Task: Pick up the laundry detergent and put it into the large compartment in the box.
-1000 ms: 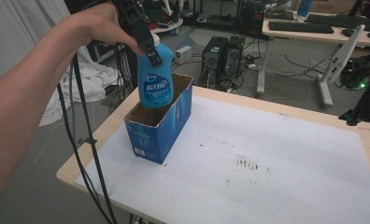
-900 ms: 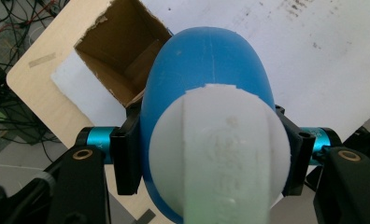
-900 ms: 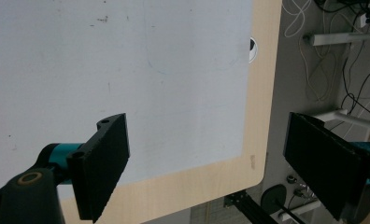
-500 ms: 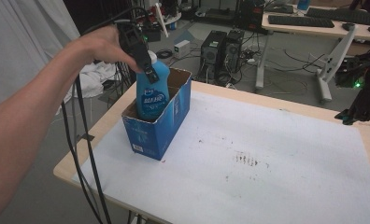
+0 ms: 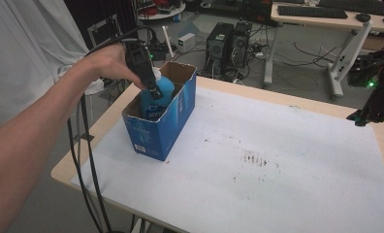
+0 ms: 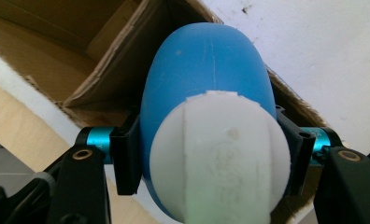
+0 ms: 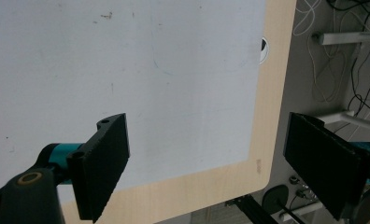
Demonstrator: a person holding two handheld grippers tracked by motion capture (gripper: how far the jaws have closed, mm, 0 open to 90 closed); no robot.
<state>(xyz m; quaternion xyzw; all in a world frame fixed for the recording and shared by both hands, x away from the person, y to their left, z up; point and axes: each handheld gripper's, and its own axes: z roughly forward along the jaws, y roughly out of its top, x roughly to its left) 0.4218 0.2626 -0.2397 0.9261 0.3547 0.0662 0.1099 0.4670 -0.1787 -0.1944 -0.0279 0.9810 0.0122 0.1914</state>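
My left gripper has its fingers clamped on the blue bottle just below its white cap, with the bottle standing low inside the blue cardboard box at the table's far left. The smooth rounded plastic looks slippery and probably heavy, so the narrower top suits the grip. My right gripper hangs wide open, empty, over the right edge.
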